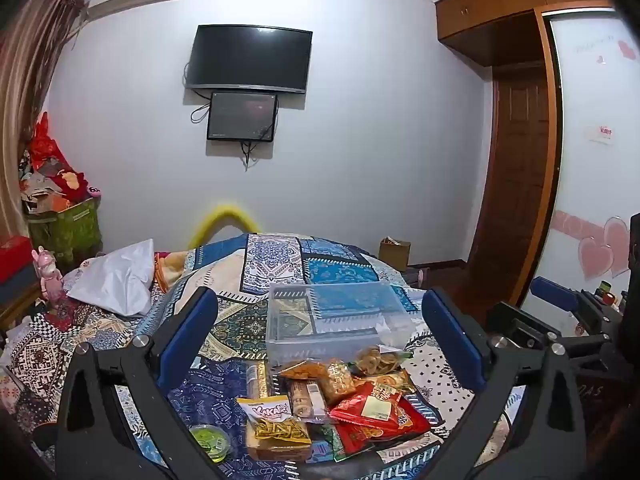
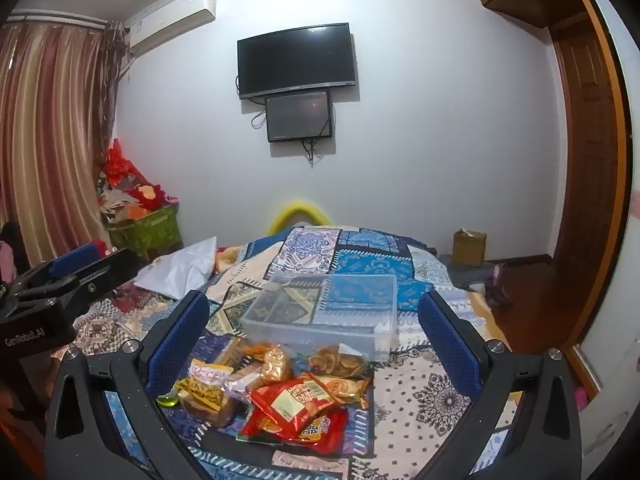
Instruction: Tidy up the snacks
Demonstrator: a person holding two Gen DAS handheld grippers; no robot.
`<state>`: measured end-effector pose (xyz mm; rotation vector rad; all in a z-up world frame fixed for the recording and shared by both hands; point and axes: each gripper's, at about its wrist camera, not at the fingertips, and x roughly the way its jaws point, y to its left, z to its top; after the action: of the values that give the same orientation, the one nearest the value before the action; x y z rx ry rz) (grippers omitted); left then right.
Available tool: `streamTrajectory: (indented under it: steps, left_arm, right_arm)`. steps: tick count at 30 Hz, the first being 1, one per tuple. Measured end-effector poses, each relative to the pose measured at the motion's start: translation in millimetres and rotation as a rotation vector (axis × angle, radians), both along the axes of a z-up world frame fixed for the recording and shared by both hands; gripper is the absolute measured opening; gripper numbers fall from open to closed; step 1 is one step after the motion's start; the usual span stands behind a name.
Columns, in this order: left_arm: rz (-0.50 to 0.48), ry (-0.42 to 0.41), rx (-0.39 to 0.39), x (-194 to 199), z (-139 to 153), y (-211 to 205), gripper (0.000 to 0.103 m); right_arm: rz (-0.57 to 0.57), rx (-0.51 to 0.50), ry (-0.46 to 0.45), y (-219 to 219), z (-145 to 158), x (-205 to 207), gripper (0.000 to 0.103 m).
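A pile of snack packets (image 1: 320, 408) lies on the patterned bedspread, also in the right wrist view (image 2: 276, 392). It holds red bags (image 1: 372, 412), a yellow Kakaka bag (image 1: 276, 420) and a small green jelly cup (image 1: 210, 440). Behind the pile stands an empty clear plastic box (image 1: 332, 320), also in the right wrist view (image 2: 324, 312). My left gripper (image 1: 320, 320) is open and empty above the pile. My right gripper (image 2: 316, 320) is open and empty, held beside it.
The bed (image 1: 120, 344) fills the foreground. A white bag (image 1: 116, 276) lies at its left. A green basket of clutter (image 1: 64, 224) stands by the curtain. A cardboard box (image 2: 469, 246) sits on the floor near the wooden door (image 1: 520, 168).
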<state>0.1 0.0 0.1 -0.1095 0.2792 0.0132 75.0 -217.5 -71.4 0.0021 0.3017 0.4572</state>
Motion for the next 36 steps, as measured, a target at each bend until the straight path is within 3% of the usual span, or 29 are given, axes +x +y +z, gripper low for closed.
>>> streamTrajectory:
  steps: [13,36]
  left_arm:
    - [0.011,-0.023,0.039,-1,2,-1,0.103]
    - [0.018,-0.001,0.037,7,-9,-4,0.103]
  right_arm:
    - [-0.002,0.003,-0.005,6,8,-3,0.103]
    - [0.011,0.013,-0.02,0,-1,-2,0.103]
